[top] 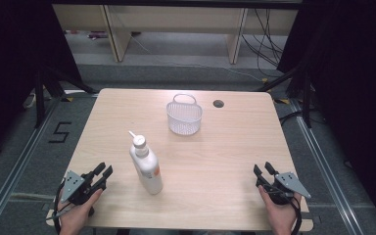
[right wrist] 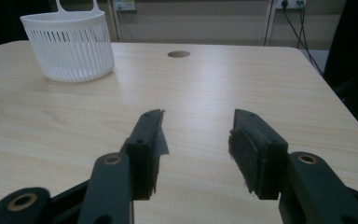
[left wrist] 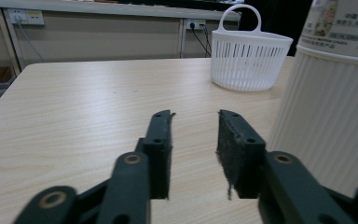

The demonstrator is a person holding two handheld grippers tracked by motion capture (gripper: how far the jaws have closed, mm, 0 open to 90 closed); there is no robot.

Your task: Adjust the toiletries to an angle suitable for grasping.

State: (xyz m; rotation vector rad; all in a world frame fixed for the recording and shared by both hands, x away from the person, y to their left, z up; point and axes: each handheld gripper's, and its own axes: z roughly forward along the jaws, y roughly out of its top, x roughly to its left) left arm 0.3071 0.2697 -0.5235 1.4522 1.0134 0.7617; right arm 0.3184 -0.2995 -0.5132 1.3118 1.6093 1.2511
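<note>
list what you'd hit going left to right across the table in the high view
left tongs → lotion bottle → white basket → cable hole → right tongs

The left claw (top: 105, 169) sits at the near left of the table, held in the person's left hand (top: 76, 215), its jaws parted and empty, angled forward and slightly inward. The right claw (top: 263, 169) sits at the near right, gripped by the right hand (top: 280, 214), its jaws also spread with nothing between them. Both forearms enter from the bottom edge, well apart.
</note>
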